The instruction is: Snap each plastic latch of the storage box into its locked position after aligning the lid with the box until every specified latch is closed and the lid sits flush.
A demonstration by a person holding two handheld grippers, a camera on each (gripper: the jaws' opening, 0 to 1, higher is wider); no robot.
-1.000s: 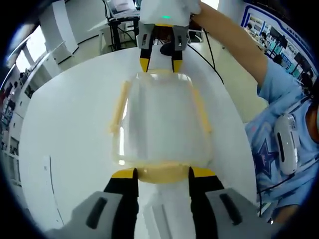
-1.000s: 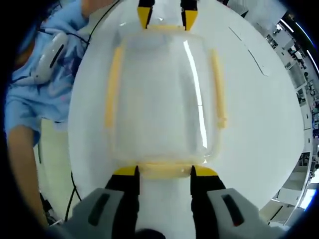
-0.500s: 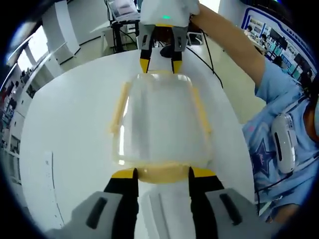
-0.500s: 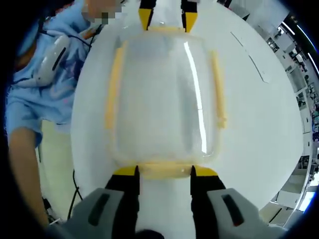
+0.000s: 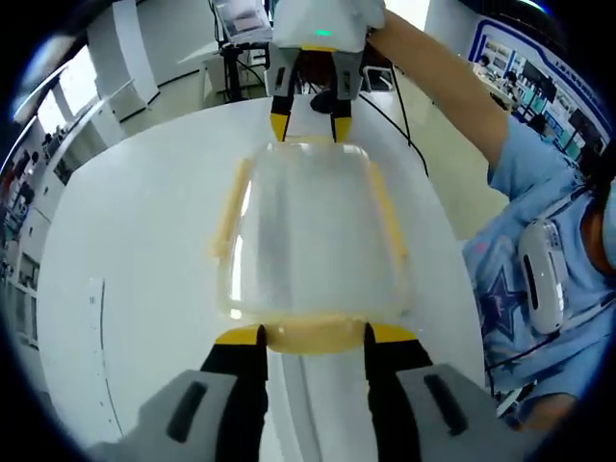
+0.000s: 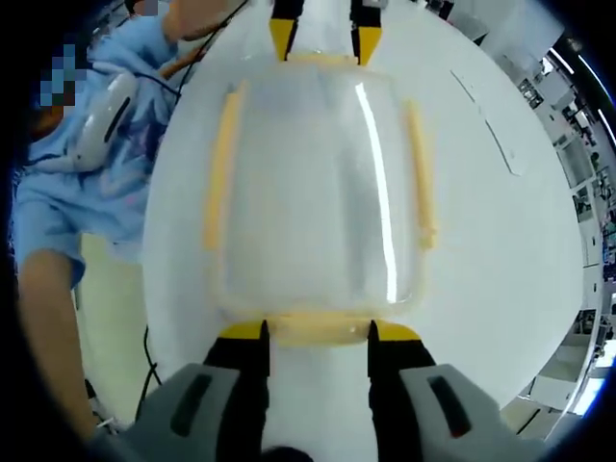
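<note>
The left hand-held gripper [image 5: 315,334] and right hand-held gripper [image 6: 318,331] stay as before, jaws spread, straddling the yellow end latches [image 5: 313,336] of the storage box [image 5: 310,231] on the table [image 5: 135,241].

Clear storage box [image 5: 313,231], lid on, yellow latches [image 6: 219,168] on all sides

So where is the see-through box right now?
The storage box sits on the white table, between the left gripper and right gripper at its two ends.
</note>
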